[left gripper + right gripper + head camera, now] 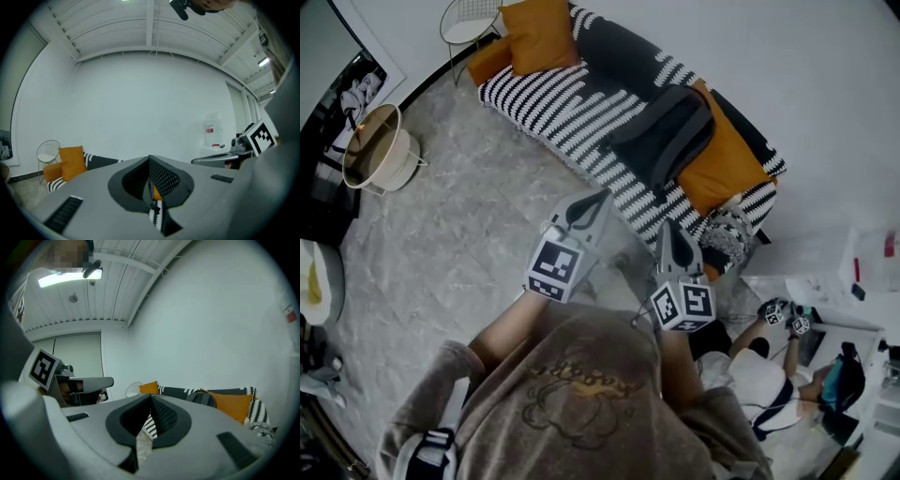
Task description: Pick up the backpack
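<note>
A dark grey backpack (667, 134) lies on the black-and-white striped sofa (562, 108), leaning on an orange cushion (724, 164). In the right gripper view the backpack (201, 398) shows on the sofa beyond the jaws. My left gripper (598, 199) is shut and empty, its tip just short of the sofa's front edge. My right gripper (669, 227) is shut and empty too, over the sofa's front edge below the backpack. Neither touches the backpack. In the left gripper view the left gripper (149, 160) points at the sofa with its jaws together.
Another orange cushion (539, 33) sits at the sofa's left end, by a wire chair (469, 23). A round cream basket (377, 148) stands on the grey floor at left. A patterned pillow (729, 234) rests at the sofa's right end. A person (769, 375) sits at lower right near a white table (825, 272).
</note>
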The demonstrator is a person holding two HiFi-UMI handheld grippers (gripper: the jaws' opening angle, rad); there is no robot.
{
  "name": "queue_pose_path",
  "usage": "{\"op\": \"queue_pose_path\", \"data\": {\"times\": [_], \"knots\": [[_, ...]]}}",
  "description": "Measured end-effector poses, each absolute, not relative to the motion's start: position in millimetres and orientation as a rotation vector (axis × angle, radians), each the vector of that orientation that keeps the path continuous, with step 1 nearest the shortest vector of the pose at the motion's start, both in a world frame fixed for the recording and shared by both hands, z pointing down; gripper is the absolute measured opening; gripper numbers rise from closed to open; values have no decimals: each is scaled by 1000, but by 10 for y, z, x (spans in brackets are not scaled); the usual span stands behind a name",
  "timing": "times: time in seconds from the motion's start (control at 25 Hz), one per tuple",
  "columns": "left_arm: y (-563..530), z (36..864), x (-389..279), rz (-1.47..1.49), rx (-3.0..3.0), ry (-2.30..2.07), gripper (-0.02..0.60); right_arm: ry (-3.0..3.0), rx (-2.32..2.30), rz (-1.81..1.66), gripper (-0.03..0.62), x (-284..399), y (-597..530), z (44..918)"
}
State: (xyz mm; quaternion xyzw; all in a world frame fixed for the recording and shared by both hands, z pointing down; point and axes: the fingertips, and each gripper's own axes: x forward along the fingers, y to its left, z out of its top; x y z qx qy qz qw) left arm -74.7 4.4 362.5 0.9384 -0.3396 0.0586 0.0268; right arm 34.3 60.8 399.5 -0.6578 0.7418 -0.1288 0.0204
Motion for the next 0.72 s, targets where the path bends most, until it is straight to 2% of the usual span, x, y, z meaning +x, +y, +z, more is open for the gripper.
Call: {"op": "queue_pose_path", "data": {"times": [0.72], "knots": [[-933,3762,-291,177,2916,-998,2,2291,-2039,-398,6,648,-361,4114]]}}
